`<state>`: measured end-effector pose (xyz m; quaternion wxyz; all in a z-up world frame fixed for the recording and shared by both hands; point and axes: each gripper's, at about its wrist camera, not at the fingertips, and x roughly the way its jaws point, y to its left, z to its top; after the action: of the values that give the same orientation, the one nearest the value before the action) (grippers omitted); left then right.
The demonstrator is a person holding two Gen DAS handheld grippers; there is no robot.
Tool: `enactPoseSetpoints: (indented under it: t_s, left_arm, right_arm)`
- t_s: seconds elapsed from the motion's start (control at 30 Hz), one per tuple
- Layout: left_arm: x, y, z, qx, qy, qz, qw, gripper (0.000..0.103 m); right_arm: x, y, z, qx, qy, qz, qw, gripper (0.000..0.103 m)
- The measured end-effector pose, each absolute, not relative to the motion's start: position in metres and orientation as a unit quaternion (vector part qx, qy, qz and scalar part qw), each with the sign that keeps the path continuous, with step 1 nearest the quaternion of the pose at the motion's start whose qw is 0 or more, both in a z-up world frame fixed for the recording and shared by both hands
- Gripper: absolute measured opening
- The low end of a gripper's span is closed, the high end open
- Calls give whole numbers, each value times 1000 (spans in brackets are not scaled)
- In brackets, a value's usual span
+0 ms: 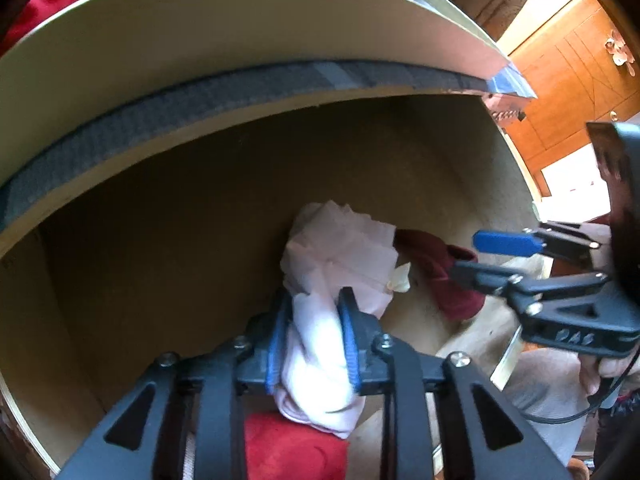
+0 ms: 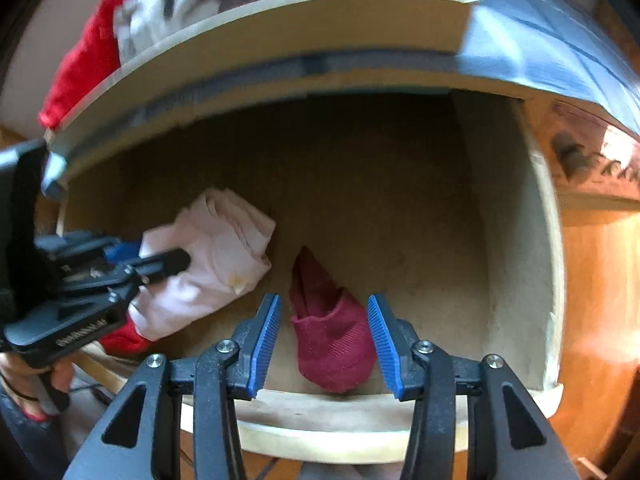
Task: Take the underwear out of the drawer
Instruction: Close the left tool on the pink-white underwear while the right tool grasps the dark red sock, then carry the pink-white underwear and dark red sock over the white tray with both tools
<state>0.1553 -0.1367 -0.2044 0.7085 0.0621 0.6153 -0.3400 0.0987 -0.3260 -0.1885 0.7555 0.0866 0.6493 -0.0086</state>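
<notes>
Steeply downward, left gripper jaws clamped on pale underwear, right gripper jaws apart above maroon underwear

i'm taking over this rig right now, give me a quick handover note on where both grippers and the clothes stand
Left hand-held gripper: shut on the pale pink underwear, a bunched fold pinched between its pads; most of the garment is still inside the drawer.
Right hand-held gripper: open, holding nothing, poised over the dark red garment lying on the drawer floor near the front edge.
Done: drawer is open, pink piece is gripped.
Left: lift the pink piece clear of the drawer, then close the right one on the dark red piece and take it out too.
</notes>
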Motion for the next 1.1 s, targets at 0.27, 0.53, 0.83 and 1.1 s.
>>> enactPoseSetpoints:
  t_s: [0.27,0.53,0.83,1.1]
  left_arm:
    - [141,-154,-211,96,620,-356,693,49]
    - [132,-173,-226,142,633,-343,680,50]
    - [129,-172,-218,116,624,-364,681,16]
    - [125,-162,-183,52,580,-420,696,16]
  right_arm:
    - [107,-312,-212,20,710,-14,704,48]
    - [104,-305,-234,-29,729,-15,683,45]
    - [91,-329,-218,52,693,-23,719,33]
    - [54,-353,-178,215,561,-13,799,33]
